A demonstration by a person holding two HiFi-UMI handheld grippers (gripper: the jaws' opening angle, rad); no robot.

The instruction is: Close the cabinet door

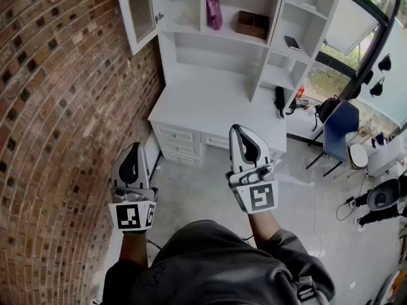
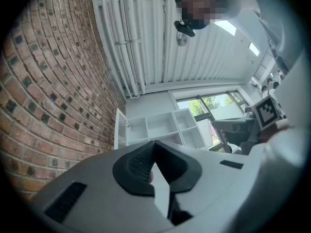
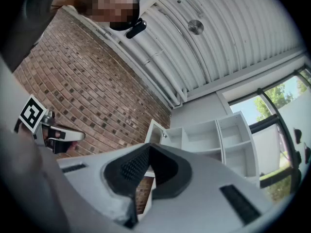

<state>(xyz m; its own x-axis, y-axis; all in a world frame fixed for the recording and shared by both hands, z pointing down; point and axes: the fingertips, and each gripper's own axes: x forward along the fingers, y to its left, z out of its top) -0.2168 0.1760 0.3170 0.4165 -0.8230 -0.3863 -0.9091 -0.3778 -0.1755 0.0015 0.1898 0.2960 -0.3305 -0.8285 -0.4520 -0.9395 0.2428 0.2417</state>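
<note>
The white cabinet door (image 1: 141, 11) with a mesh pane stands swung open at the upper left of the white hutch (image 1: 222, 18), next to the brick wall. It also shows far ahead as the door (image 2: 120, 127) in the left gripper view and the door (image 3: 154, 132) in the right gripper view. My left gripper (image 1: 133, 150) is held low, well short of the desk, shut with nothing in it (image 2: 154, 145). My right gripper (image 1: 240, 131) hangs beside it over the floor, its jaws also together and empty (image 3: 149, 148). Both point up towards the hutch.
The brick wall (image 1: 57, 107) runs along the left. Below the hutch are a white desk top (image 1: 216, 103) and drawers (image 1: 178, 135). On the shelves sit a pink bag (image 1: 213, 10), a brown box (image 1: 252, 23) and a dark book (image 1: 291, 42). A blue chair (image 1: 340, 132) stands at the right.
</note>
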